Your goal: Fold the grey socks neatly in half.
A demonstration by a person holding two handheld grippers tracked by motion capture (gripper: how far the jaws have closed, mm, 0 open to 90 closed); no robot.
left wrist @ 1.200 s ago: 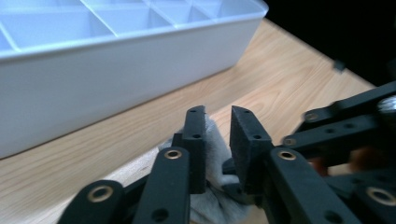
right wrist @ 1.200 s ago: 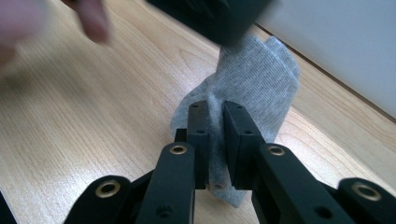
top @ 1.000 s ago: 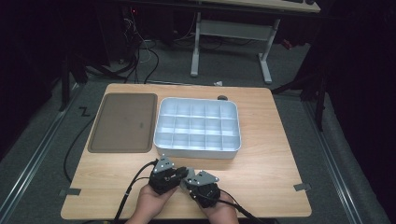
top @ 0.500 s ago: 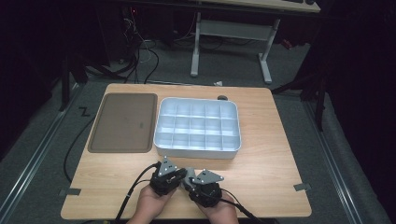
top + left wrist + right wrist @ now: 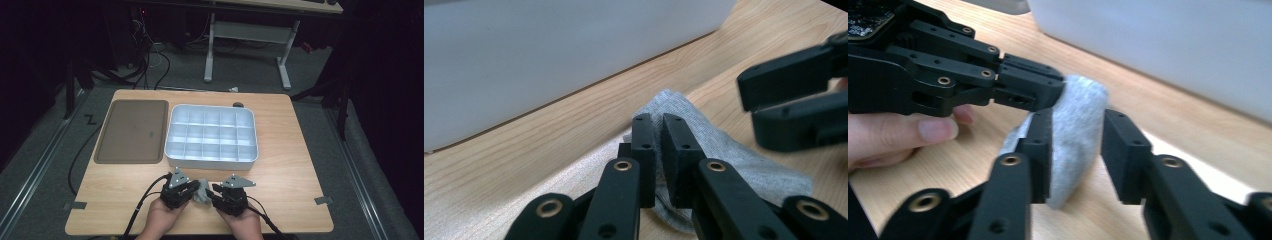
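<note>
Two grippers met at a grey cloth [image 5: 202, 192] on the worktop [image 5: 290, 165].
I had my left gripper [image 5: 658, 131] clenched on it; my right gripper's [image 5: 1077, 134] fingers had just been opening, released around it.

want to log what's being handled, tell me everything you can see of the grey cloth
The grey cloth is a small piece of soft, knit-looking fabric, light heathered grey, bunched up rather than flat. It sits on the wooden table near its front edge, before the white divided box. The left tool is shut on a fold of it. The right tool, whose jaws have just been opening, straddles its other end.
</note>
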